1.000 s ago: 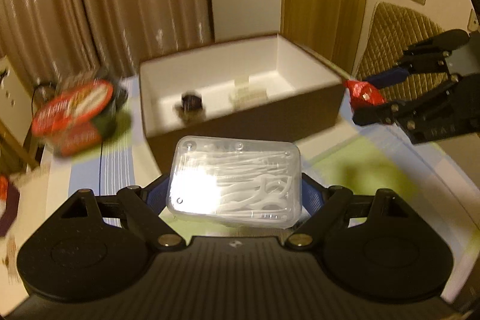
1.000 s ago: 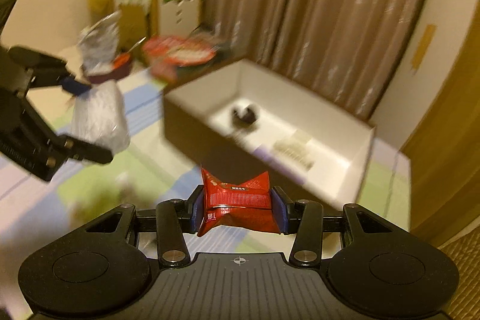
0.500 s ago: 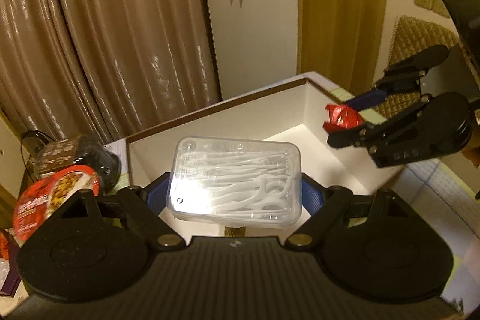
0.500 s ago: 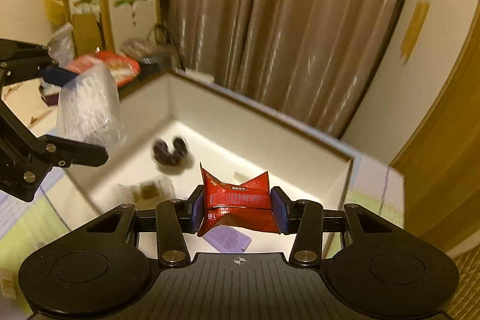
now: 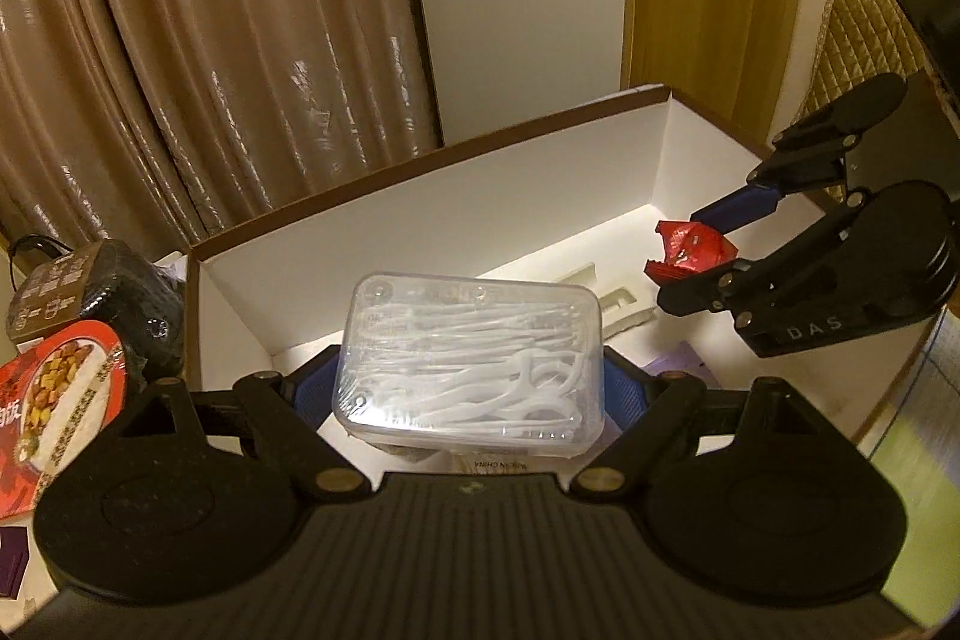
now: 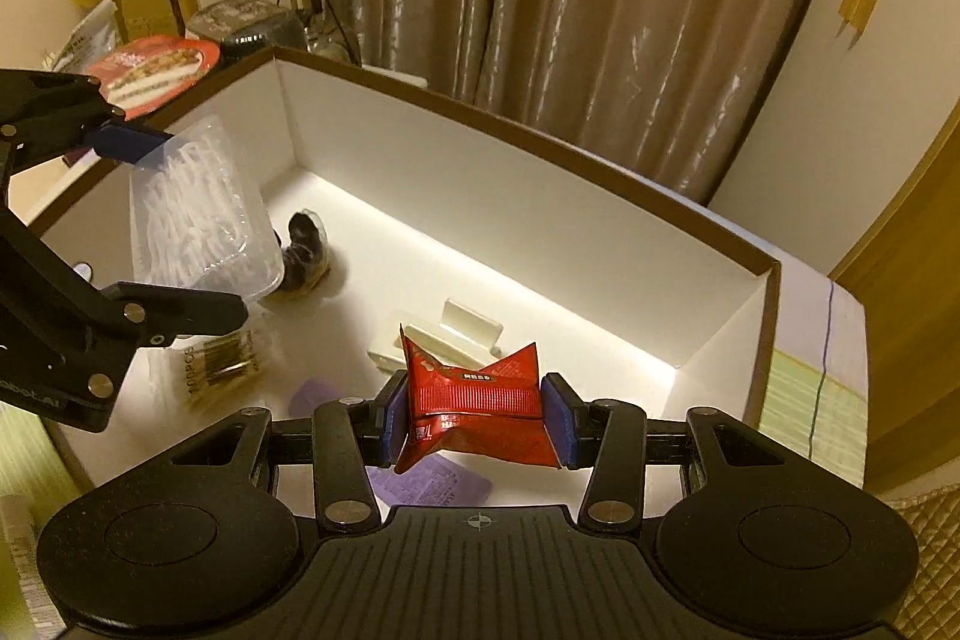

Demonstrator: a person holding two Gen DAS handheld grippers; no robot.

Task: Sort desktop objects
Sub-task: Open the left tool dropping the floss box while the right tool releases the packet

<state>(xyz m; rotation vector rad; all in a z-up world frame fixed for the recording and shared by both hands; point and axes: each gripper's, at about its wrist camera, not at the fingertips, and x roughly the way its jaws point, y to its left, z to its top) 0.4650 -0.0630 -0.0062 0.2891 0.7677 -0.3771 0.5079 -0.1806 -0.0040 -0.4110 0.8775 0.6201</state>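
Observation:
My left gripper (image 5: 471, 379) is shut on a clear plastic box of white floss picks (image 5: 468, 358), held above the left part of a white-lined cardboard box (image 5: 420, 202). From the right wrist view the same floss box (image 6: 201, 214) hangs over the cardboard box (image 6: 540, 214), gripped by the left gripper (image 6: 156, 220). My right gripper (image 6: 474, 415) is shut on a crumpled red snack packet (image 6: 474, 394) over the near right part of the box floor. The left wrist view shows that red packet (image 5: 690, 250) in the right gripper (image 5: 702, 250).
On the box floor lie a dark wrapped item (image 6: 306, 250), a white plastic holder (image 6: 444, 334), a pack of cotton swabs (image 6: 219, 364) and a purple sachet (image 6: 429, 484). A red-lidded food bowl (image 5: 57, 412) and a dark container (image 5: 102, 292) stand left of the box. Curtains hang behind.
Both grippers have travelled forward from in front of the cardboard box to above its inside, each keeping hold of its item. The box floor now fills both views.

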